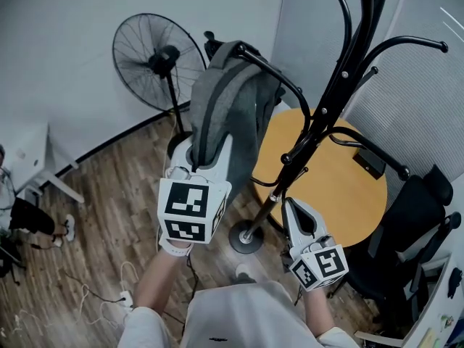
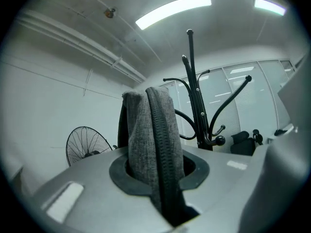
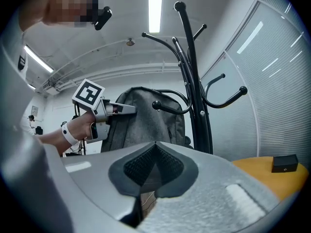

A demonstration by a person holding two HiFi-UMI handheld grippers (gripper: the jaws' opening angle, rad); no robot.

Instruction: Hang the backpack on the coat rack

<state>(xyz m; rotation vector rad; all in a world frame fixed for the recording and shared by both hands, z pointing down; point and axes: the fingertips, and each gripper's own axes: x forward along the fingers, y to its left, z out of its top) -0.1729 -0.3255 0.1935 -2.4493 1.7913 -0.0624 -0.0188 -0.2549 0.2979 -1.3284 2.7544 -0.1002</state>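
Left gripper (image 1: 203, 151) clamps backpack (image 1: 232, 100): long axis vertical, top up.

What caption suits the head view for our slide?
The left gripper grips the grey backpack beside the coat rack; the right gripper is shut, empty.

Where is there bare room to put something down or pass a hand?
Free: the yellow table between the coat rack and the black box; the floor between fan and white desk. Crowded: the hooks, where the left gripper holds the backpack.
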